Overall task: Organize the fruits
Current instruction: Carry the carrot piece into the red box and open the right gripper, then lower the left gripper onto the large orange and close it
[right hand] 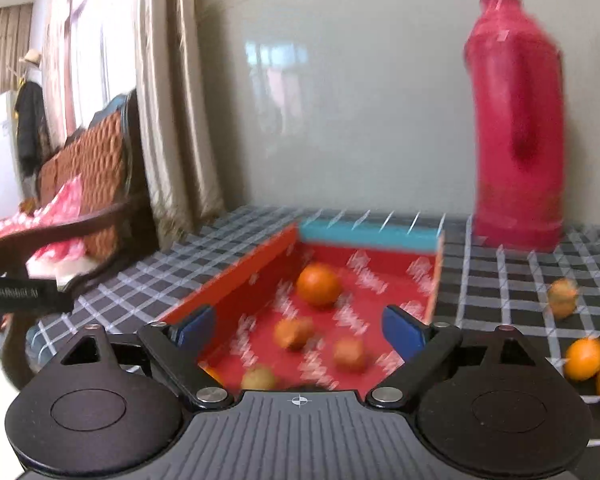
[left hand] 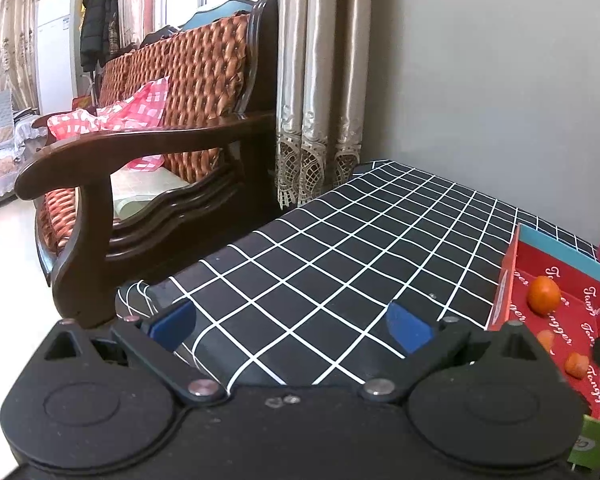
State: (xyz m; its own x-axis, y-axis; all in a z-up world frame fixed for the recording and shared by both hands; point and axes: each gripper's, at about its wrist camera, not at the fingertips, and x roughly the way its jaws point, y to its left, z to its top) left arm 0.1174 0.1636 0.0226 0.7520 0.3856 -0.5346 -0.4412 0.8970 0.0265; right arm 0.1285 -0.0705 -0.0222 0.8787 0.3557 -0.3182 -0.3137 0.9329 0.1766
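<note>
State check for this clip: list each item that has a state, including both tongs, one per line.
Left tongs: open, nothing between them, over the checked cloth.
Right tongs: open, empty, over the red box.
Red box: open-topped, holding fruit.
Big orange: loose inside the box.
Small fruits: loose inside the box, blurred.
Oranges outside: on the cloth, right of the box.
Red bottle: upright by the wall.

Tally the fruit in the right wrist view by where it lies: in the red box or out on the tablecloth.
In the red box: 5, counting a sliver by the left finger
On the tablecloth: 3
Total: 8
</note>
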